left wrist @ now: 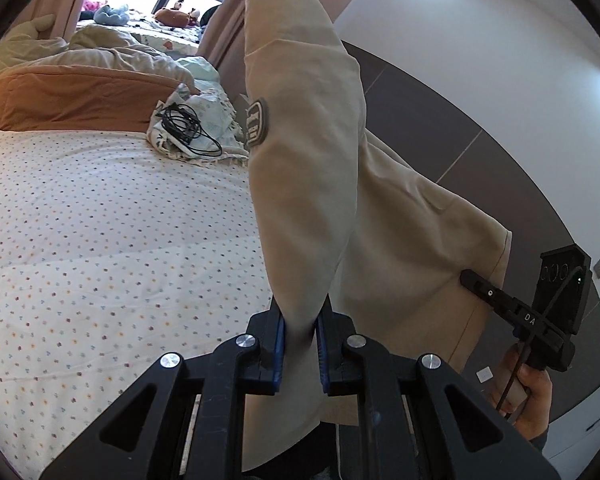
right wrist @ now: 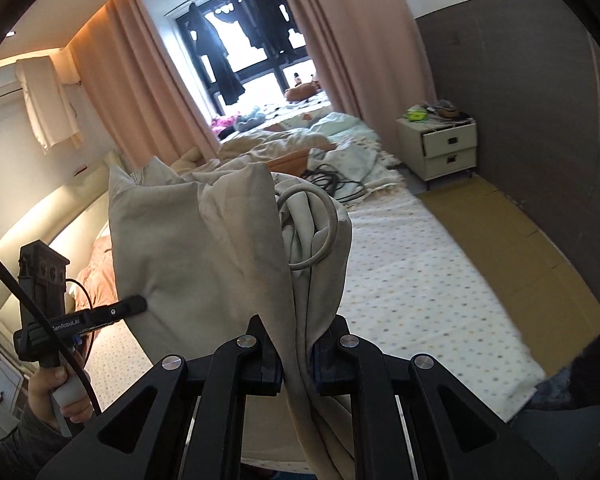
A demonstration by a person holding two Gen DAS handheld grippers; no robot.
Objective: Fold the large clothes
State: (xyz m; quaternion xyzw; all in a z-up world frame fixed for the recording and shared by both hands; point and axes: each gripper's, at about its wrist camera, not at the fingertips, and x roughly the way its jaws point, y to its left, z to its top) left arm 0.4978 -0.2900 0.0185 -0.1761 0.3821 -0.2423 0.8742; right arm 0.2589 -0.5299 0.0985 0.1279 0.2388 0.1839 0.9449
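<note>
Nearest each lens, the left gripper [left wrist: 300, 344] and the right gripper [right wrist: 296, 356] are both clamped on folds of the beige garment [left wrist: 308, 168], which hangs in the air between them. Doing this step well probably means drawing the grips apart until the cloth hangs flat. Beyond lies the dotted bed sheet [left wrist: 100, 220], a good place to spread it before folding.

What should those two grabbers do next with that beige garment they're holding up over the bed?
Probably spread apart and lower it flat. Both the left gripper and right gripper pinch the beige garment, which hangs bunched in the air above the dotted bedsheet, and it cannot be folded until it lies flat.
</note>
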